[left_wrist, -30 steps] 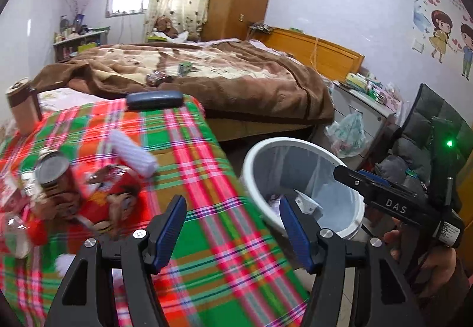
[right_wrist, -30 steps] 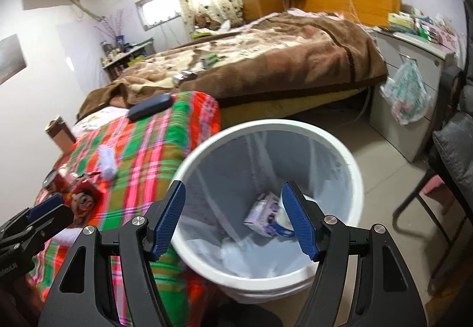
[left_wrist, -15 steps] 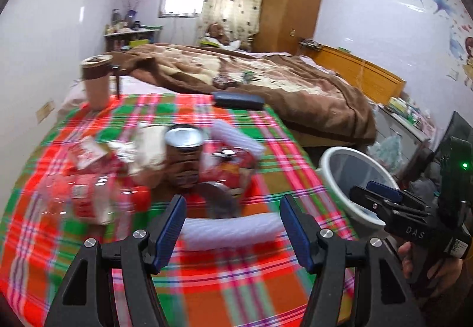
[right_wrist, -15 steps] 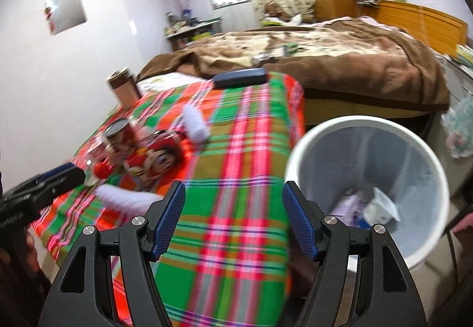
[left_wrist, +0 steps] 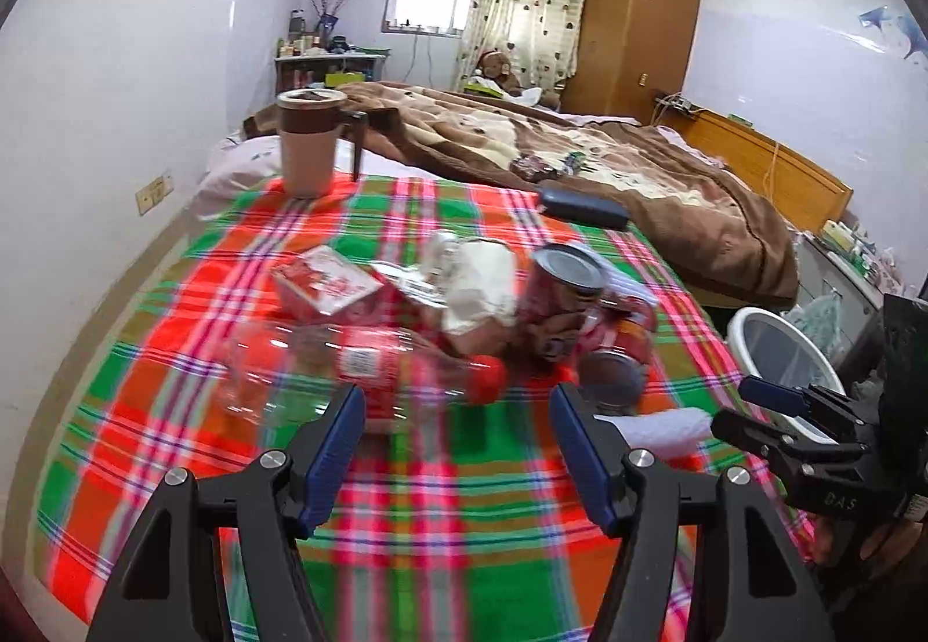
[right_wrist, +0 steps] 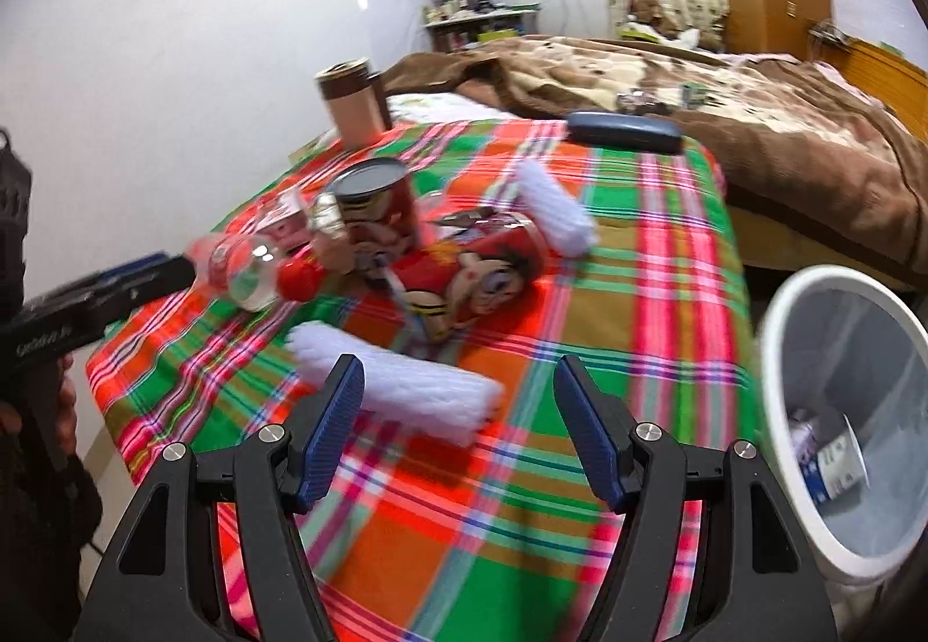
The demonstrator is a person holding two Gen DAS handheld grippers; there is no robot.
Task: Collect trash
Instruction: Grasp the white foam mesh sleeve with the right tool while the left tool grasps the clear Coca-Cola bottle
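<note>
**Right wrist view: bin partly filled, most of the trash left on the cloth**

Right wrist view shows the plaid tablecloth [right_wrist: 609,294] ahead of both grippers; the white bin [right_wrist: 812,468] stands off the right fingertip, with a few scraps already inside; the trash pile [right_wrist: 406,247] of cans, bottle and wrappers lies beyond the fingertips, uncollected; a white foam roll [right_wrist: 400,381] lies just ahead of the right gripper [right_wrist: 458,427], whose fingers are spread and empty; the left gripper [left_wrist: 458,450] is likewise spread wide and empty, the clear bottle [left_wrist: 348,369] just past its tips; by my judgement, the job is barely begun.
</note>
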